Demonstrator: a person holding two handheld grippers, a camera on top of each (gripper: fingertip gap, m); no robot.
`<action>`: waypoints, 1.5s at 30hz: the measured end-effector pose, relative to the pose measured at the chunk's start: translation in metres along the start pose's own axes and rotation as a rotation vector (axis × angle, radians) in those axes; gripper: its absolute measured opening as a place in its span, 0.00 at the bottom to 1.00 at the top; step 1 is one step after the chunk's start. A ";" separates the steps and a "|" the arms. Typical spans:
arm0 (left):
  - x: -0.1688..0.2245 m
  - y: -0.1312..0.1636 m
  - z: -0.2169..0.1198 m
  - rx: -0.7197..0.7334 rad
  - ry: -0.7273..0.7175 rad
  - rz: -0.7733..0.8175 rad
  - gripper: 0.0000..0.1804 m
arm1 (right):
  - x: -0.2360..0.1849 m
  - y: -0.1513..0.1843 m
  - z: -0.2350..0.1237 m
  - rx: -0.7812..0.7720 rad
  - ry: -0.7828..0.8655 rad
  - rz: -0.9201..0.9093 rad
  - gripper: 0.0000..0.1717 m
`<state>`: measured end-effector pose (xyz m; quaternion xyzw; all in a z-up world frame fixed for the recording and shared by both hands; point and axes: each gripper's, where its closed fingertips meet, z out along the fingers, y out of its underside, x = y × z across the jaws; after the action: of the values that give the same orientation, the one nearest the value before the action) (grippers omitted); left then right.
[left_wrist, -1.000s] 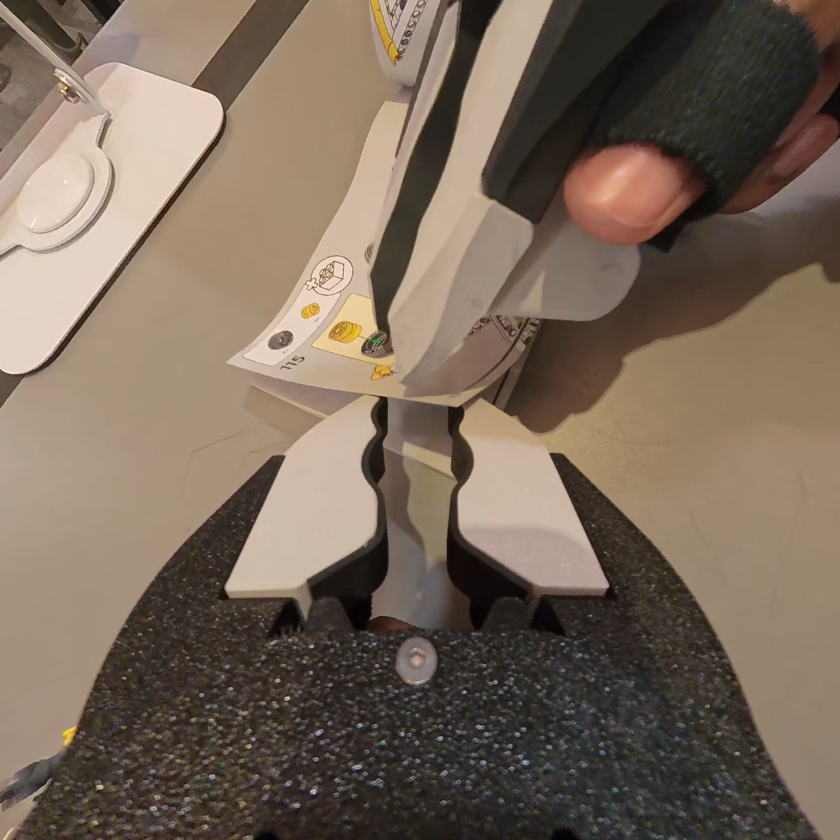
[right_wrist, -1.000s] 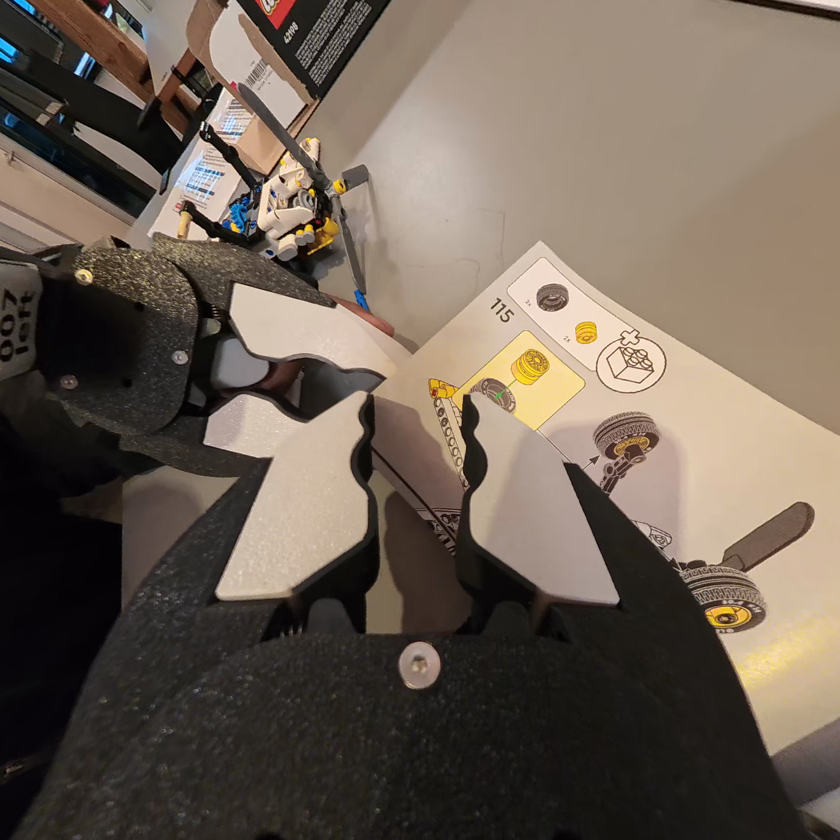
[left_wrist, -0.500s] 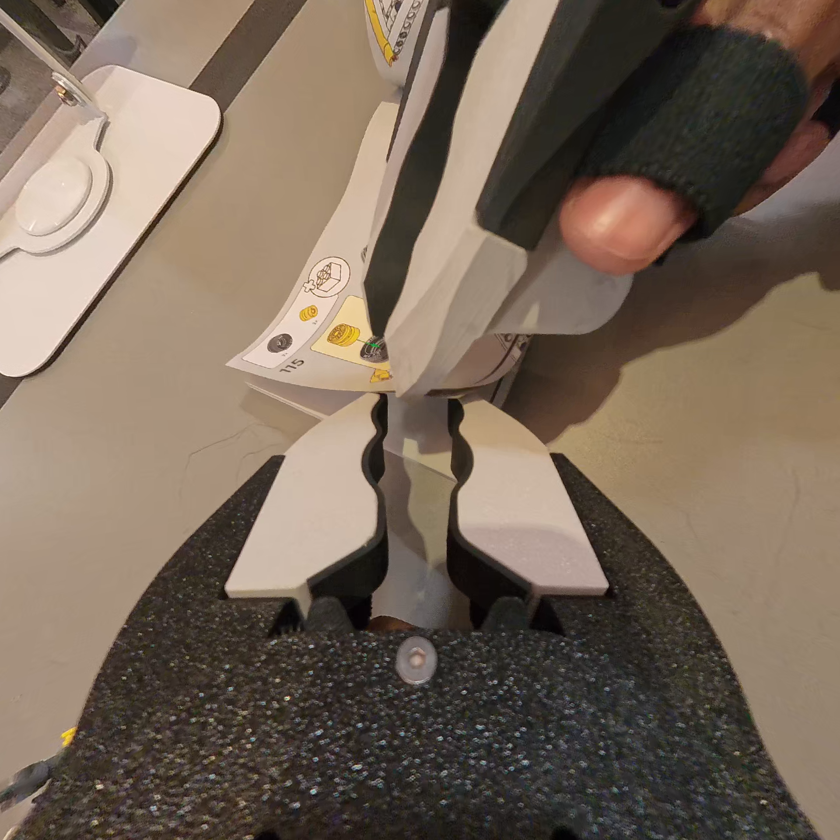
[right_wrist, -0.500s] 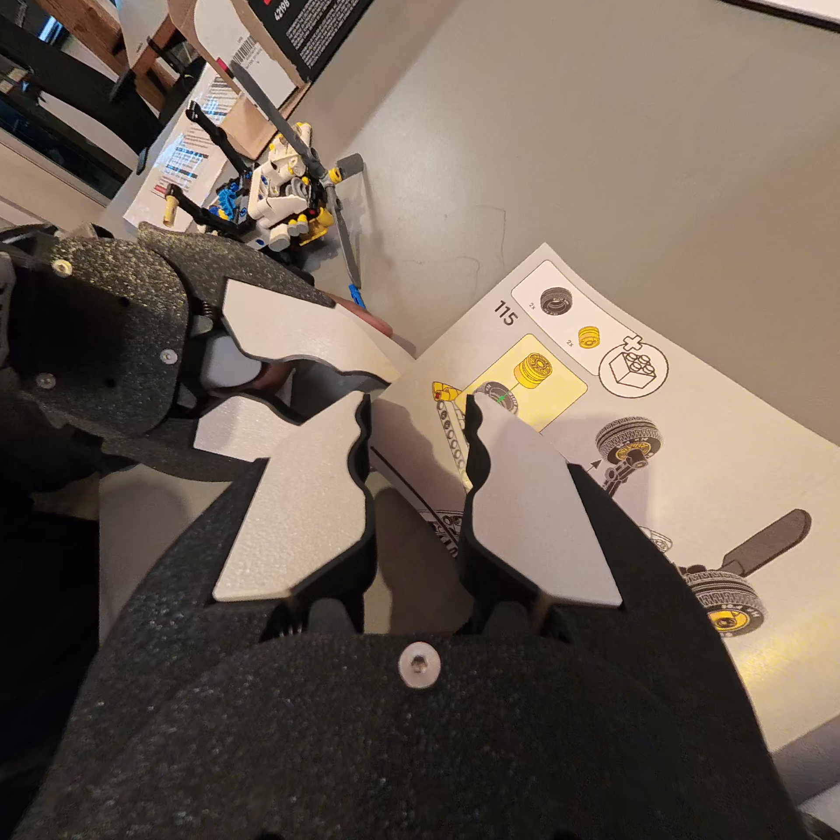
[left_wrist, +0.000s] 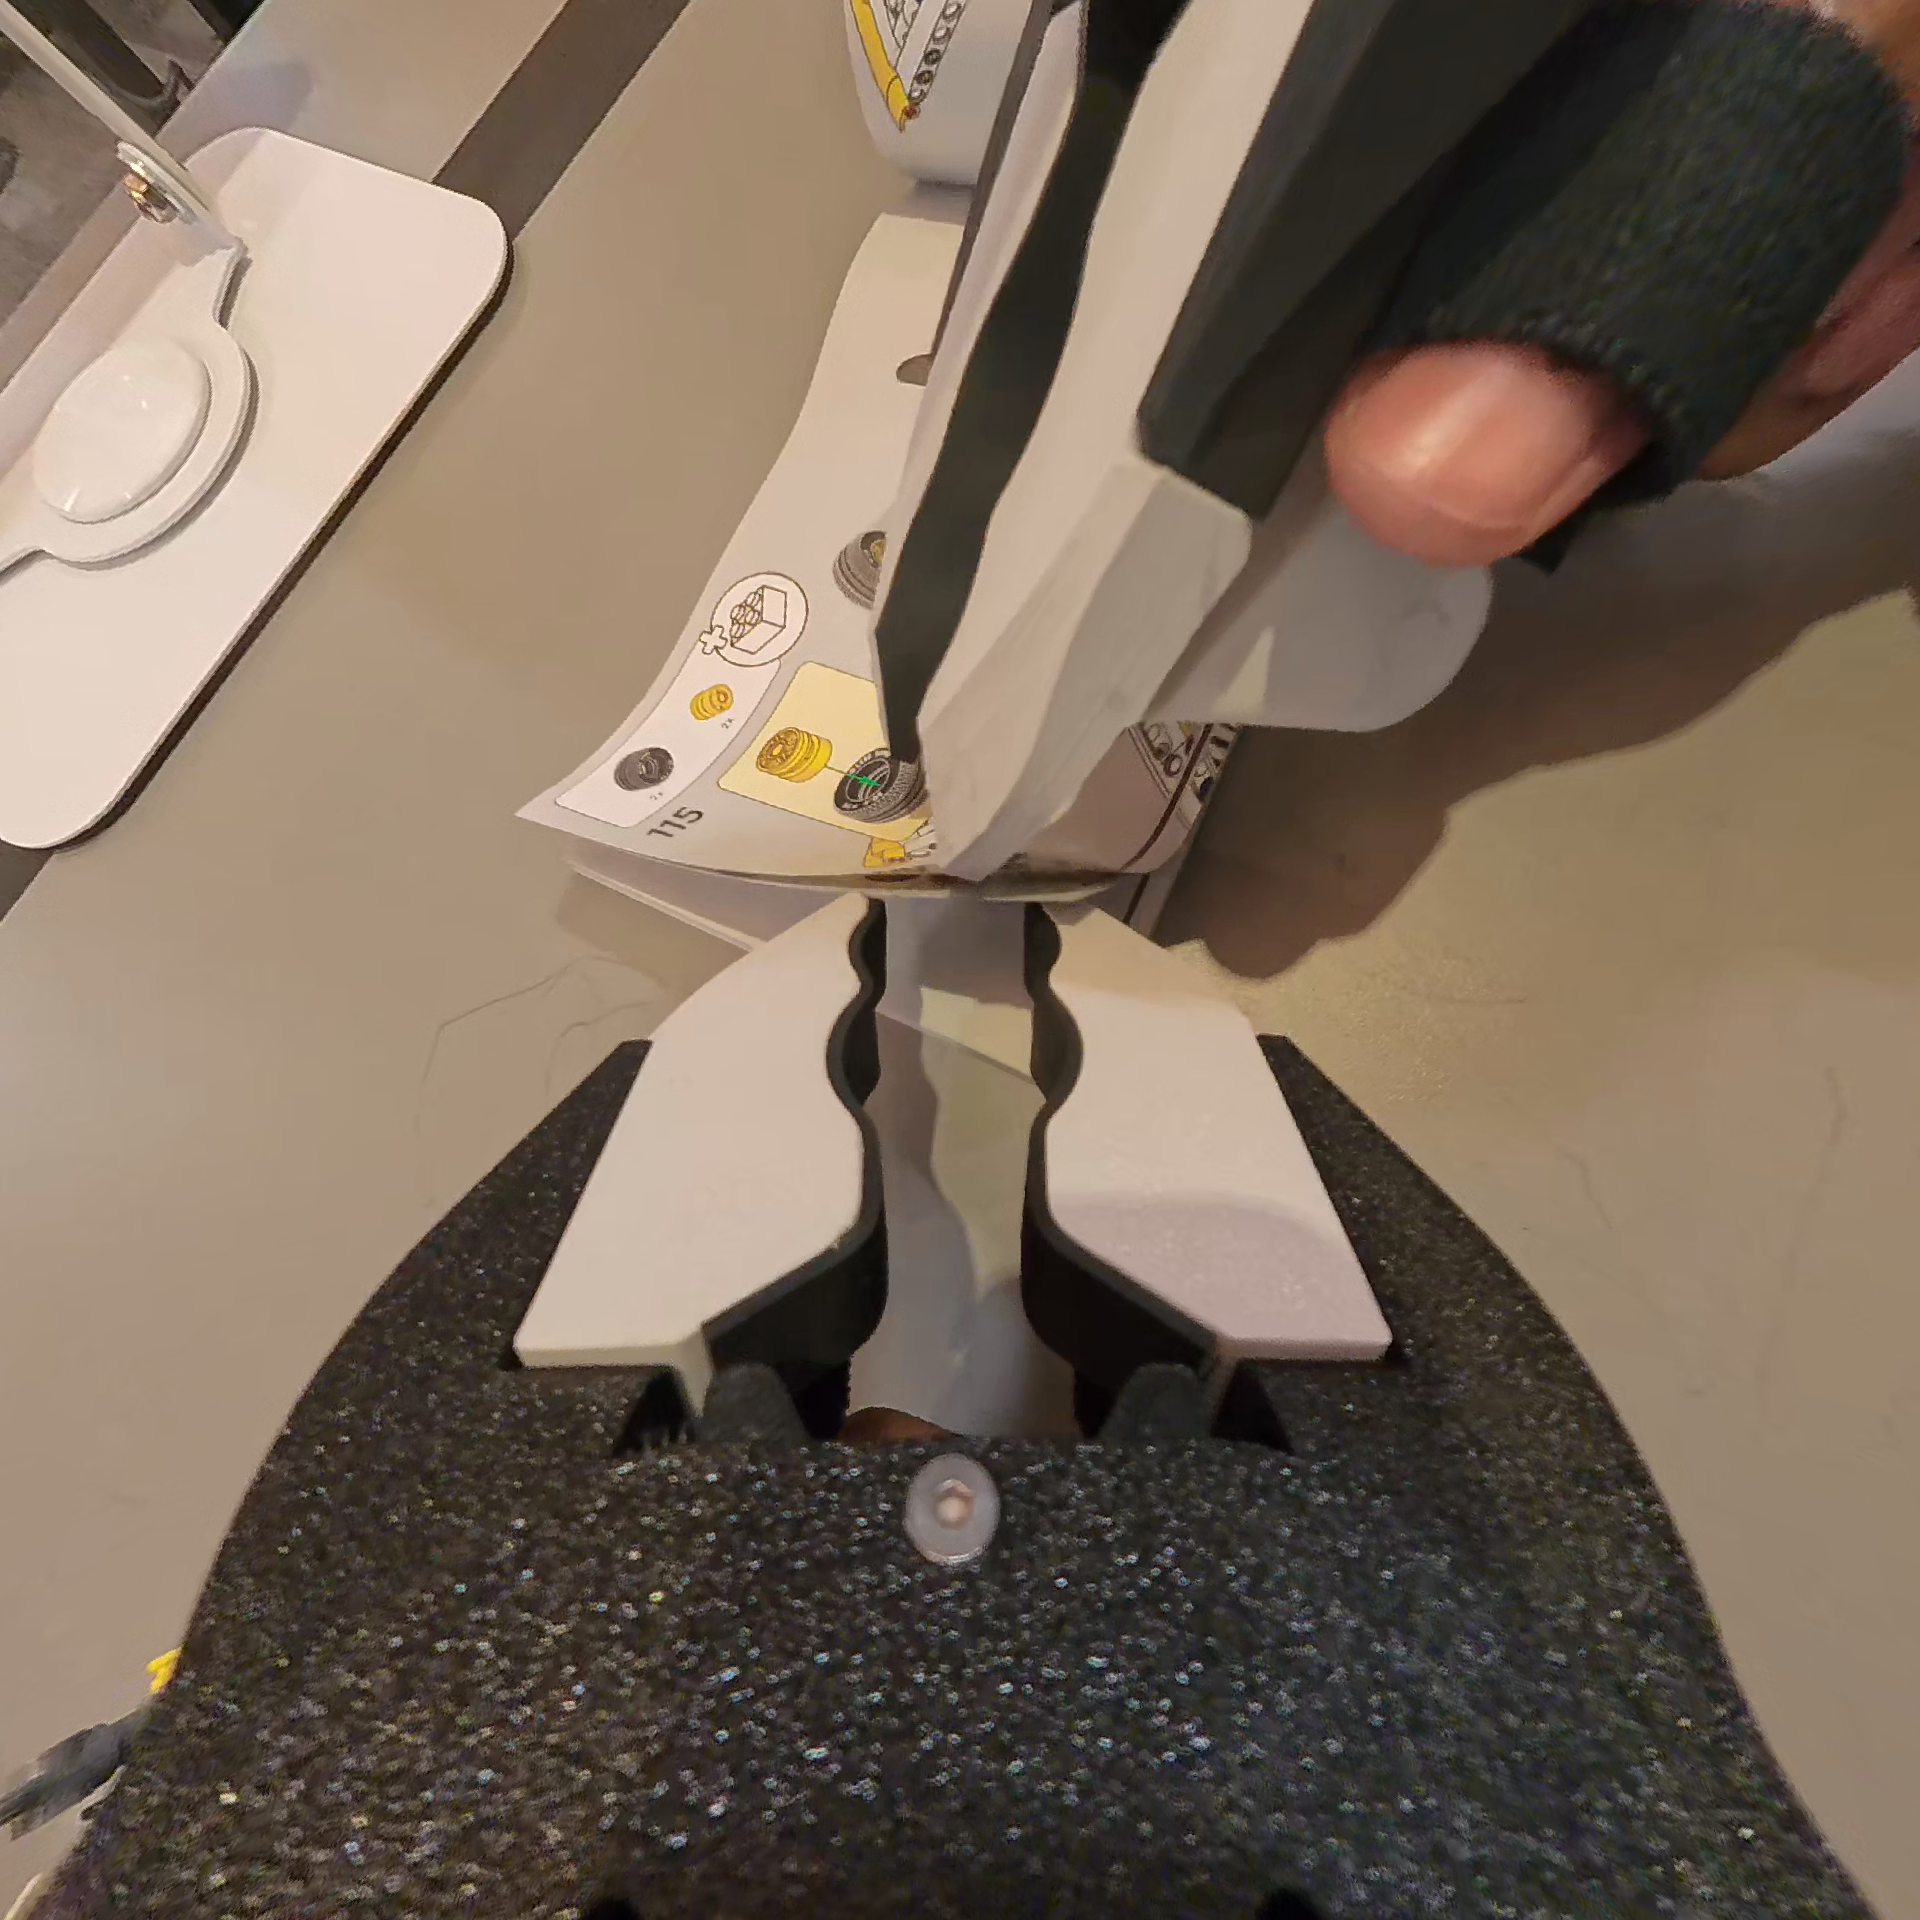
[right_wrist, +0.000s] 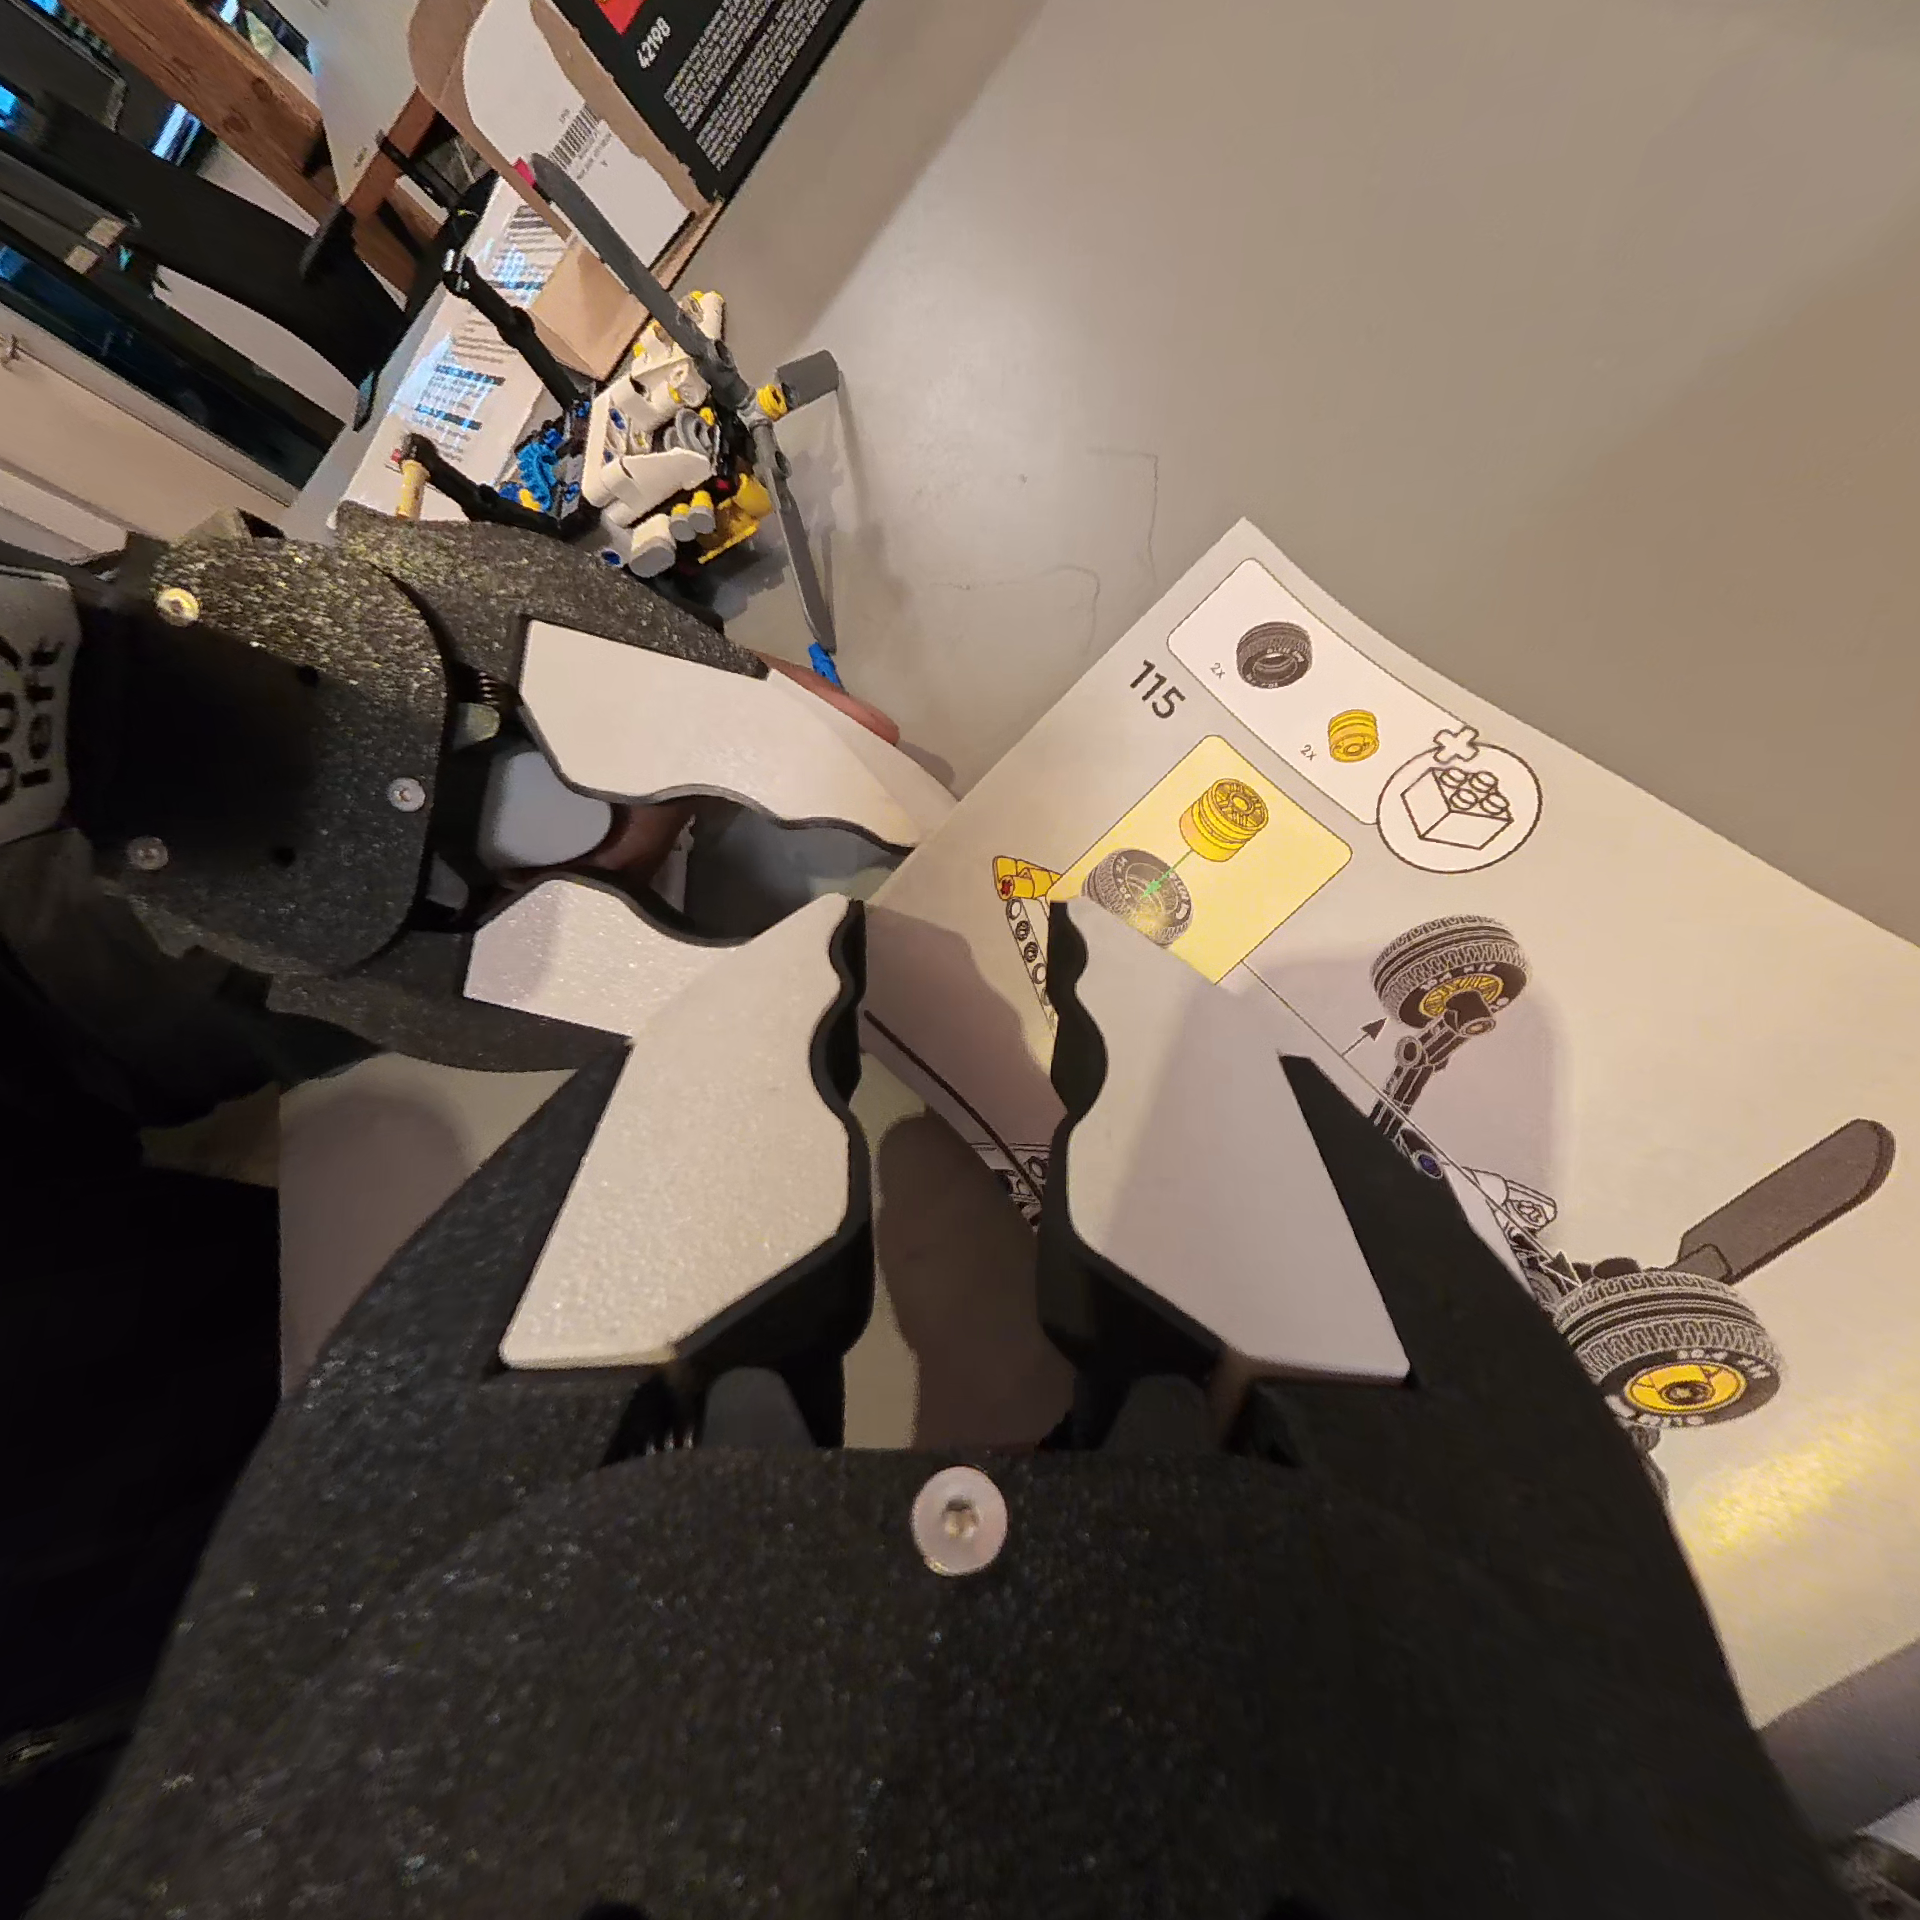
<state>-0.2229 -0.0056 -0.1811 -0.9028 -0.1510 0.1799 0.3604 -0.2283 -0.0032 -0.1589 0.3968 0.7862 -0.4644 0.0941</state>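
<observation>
An open instruction booklet lies on the grey table, its top page (left_wrist: 707, 727) curled upward; the page also shows in the right wrist view (right_wrist: 1455, 1039). My right gripper (right_wrist: 954, 914) is open at the page's near edge, one finger (right_wrist: 1174, 1143) over the printed side. In the left wrist view it (left_wrist: 935, 810) comes down from above with a fingertip on the page. My left gripper (left_wrist: 954, 914) is open and low on the table, with the booklet's lower pages (left_wrist: 966, 1039) between its fingers, which do not press on them. It also shows in the right wrist view (right_wrist: 821, 883).
A white flat stand base (left_wrist: 208, 468) lies at the left. A toy brick model (right_wrist: 665, 468) with long grey blades and a cardboard box (right_wrist: 665, 104) stand at the far end. A thumb (left_wrist: 1475, 468) rests on the right gripper. Left and right tips are no more than a few centimetres apart.
My right gripper's jaws have narrowed a little around the page's edge, and it has shifted slightly over the page. My left gripper has not moved.
</observation>
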 end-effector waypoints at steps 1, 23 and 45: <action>0.000 0.000 0.000 0.000 0.000 0.000 0.14 | 0.000 0.000 0.000 0.001 0.001 0.003 0.19; -0.006 0.000 -0.009 -0.006 -0.020 -0.014 0.14 | -0.001 -0.002 -0.026 -0.012 0.100 -0.071 0.00; 0.012 -0.053 0.025 0.007 0.124 -0.149 0.15 | 0.005 -0.027 -0.098 0.132 0.292 -0.113 0.00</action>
<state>-0.2302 0.0510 -0.1629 -0.8971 -0.1947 0.0970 0.3847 -0.2296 0.0713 -0.0902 0.4205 0.7804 -0.4569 -0.0735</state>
